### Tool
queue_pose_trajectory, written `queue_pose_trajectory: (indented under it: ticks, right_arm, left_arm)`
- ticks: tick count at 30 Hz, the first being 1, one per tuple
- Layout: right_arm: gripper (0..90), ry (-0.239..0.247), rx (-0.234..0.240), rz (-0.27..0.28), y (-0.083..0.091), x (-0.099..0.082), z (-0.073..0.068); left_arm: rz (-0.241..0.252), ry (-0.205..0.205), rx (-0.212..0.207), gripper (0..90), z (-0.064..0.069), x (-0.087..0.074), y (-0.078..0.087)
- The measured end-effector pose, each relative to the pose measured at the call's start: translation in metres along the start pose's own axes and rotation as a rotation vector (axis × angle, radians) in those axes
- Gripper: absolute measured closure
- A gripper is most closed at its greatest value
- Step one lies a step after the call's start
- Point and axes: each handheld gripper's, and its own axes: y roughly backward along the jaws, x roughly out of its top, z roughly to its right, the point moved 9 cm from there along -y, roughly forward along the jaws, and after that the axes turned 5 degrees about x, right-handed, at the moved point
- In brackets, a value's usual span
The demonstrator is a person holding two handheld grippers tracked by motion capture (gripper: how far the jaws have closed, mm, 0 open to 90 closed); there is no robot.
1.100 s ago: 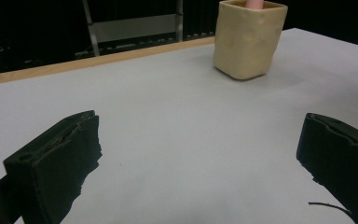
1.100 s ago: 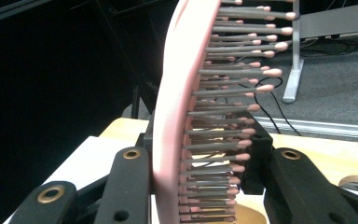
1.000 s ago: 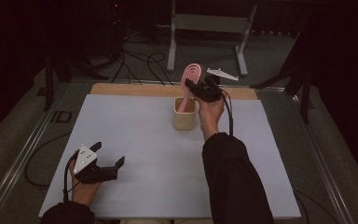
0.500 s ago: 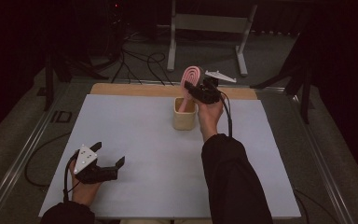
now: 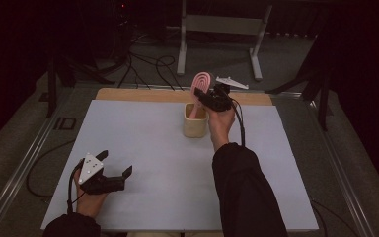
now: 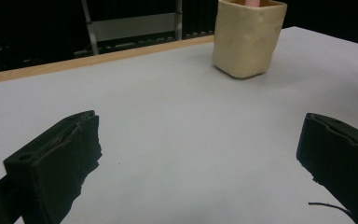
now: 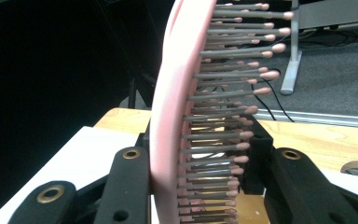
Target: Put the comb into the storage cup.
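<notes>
Right gripper (image 5: 208, 97) is clamped on the pink oval bristle hairbrush (image 5: 199, 84), which pokes out at 12 o'clock above the beige squarish cup (image 5: 195, 127).

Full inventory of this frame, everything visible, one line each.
hairbrush: 1, pink with grey pink-tipped bristles, upright, handle end in the cup, head clamped by the right gripper
cup: 1, cream, far centre of the table
table: 1, white top, wooden far edge
metal stand: 1, grey, floor beyond the table
cables: several, black, on the floor
right gripper: 1, black, shut on the hairbrush
left gripper: 1, black, open, near left
</notes>
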Motion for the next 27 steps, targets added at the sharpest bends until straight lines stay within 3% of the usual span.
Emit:
queue_pose_trajectory:
  ticks: [27]
  right_arm:
    - [62.9,-0.022,-0.001,-0.015,-0.005,-0.013,0.004]
  left_arm:
    - [-0.003,-0.004,-0.002,0.2,0.001,0.0,-0.001]
